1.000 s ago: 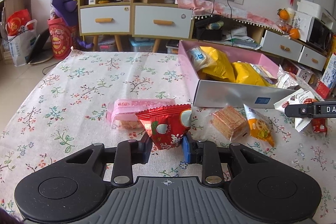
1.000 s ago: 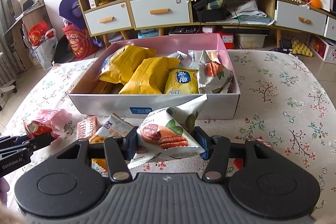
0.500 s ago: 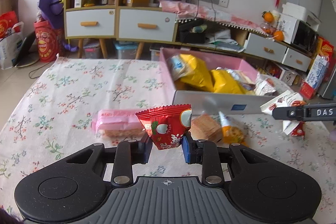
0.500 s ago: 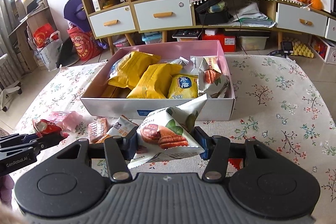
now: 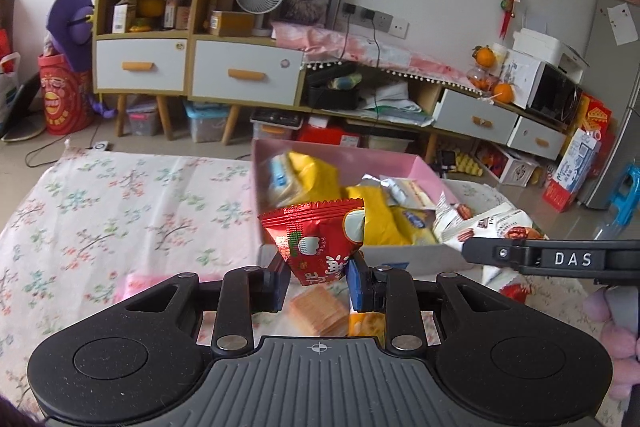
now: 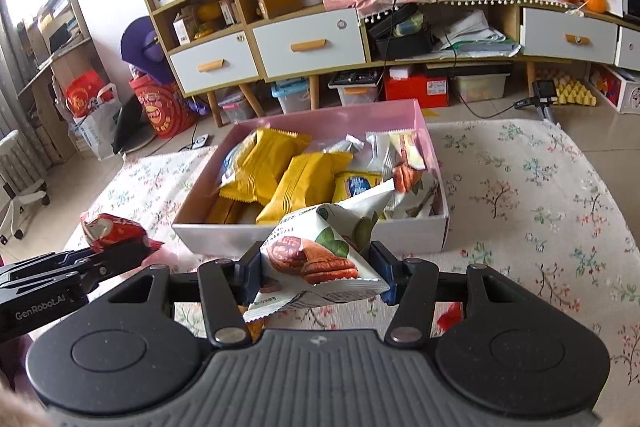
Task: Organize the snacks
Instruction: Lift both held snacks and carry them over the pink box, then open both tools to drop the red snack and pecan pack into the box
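A crinkled red foil packet (image 5: 320,239) is clamped in the left gripper (image 5: 318,281); a glossy white nut pouch (image 6: 320,255) is pinched by the right gripper (image 6: 316,277); both are held just before the pink-lined cardboard box (image 6: 434,227).

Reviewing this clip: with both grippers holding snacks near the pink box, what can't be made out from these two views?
- Left wrist view: the wafer pack is partly hidden by the left gripper and its red packet.
- Right wrist view: the pecan packet in the right gripper covers part of the pink box front wall.
- Packet print: too small to read.
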Motion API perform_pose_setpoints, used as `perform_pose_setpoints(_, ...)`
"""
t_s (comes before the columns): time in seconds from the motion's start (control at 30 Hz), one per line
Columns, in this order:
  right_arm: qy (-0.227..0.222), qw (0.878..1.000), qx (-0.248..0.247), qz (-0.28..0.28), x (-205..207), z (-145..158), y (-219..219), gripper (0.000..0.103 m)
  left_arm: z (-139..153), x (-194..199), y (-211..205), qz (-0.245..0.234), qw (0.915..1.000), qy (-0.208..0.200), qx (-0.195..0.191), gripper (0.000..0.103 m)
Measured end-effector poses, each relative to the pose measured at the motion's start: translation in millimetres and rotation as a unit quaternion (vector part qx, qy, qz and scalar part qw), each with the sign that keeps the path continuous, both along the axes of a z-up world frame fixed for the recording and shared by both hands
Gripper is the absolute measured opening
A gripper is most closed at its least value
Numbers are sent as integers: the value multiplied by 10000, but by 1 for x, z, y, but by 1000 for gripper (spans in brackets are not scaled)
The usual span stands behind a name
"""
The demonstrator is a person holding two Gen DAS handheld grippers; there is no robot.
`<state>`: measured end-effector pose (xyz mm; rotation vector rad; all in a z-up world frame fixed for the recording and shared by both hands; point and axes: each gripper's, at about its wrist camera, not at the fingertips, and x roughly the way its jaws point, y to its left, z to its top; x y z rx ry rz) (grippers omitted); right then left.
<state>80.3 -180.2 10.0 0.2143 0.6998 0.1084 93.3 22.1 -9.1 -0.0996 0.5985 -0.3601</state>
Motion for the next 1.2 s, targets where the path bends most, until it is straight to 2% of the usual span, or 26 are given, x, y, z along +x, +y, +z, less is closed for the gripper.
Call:
perform_pose_setpoints(0.2,-199,9996,-191,-77,13,1,0,51,-1,27,-20,-47,9998,25,167,27)
perform_pose_setpoints(0.5,-457,9988,-150,-70,40,0,-7,51,-13,60,-34,-65,9989,189,425,27)
perform_pose_setpoints(1.13,-339,9961,-807,-93,81,-12,2,51,-38,90,-33,59,9969,480,621,28)
perform_pose_setpoints(1.2,-325,9963,-795,-99,82,-12,1,52,-37,90,-33,37,9969,466,638,32)
